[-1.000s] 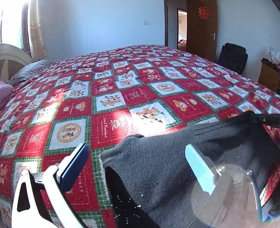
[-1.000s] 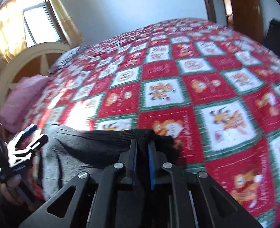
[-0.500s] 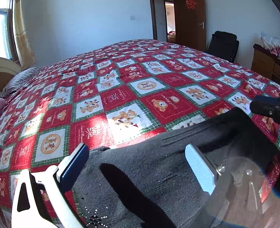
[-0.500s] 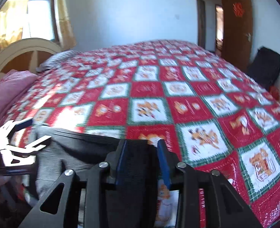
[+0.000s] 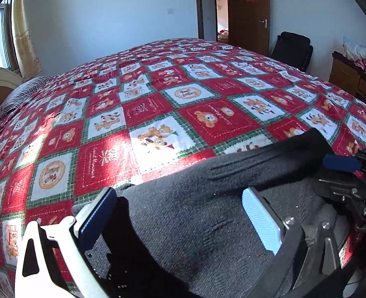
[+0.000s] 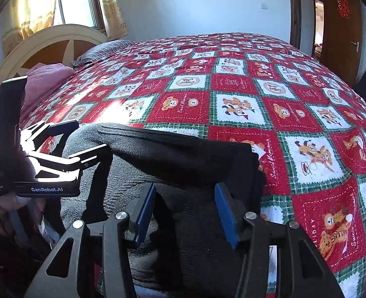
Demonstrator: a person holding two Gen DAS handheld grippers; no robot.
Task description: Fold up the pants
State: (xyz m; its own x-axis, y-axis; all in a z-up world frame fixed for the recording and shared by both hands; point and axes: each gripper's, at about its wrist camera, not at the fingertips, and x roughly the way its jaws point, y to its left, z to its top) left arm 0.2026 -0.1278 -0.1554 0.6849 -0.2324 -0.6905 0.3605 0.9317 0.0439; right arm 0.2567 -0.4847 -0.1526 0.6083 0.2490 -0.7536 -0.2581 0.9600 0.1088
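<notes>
Dark grey knit pants point(image 5: 195, 213) lie folded at the near edge of a bed covered by a red, white and green checked quilt point(image 5: 158, 114) printed with cartoon bears. My left claw point(image 5: 175, 213) hangs above the fabric with its jaws spread wide, holding nothing. My right claw point(image 6: 183, 211) sits over the other end of the pants, its blue pads point(image 6: 226, 213) well apart, gripping nothing. Sunlight falls across the quilt. A striped pillow point(image 6: 103, 49) rests by the cream headboard point(image 6: 51, 42); a brown door point(image 5: 247, 12) stands open beyond.
</notes>
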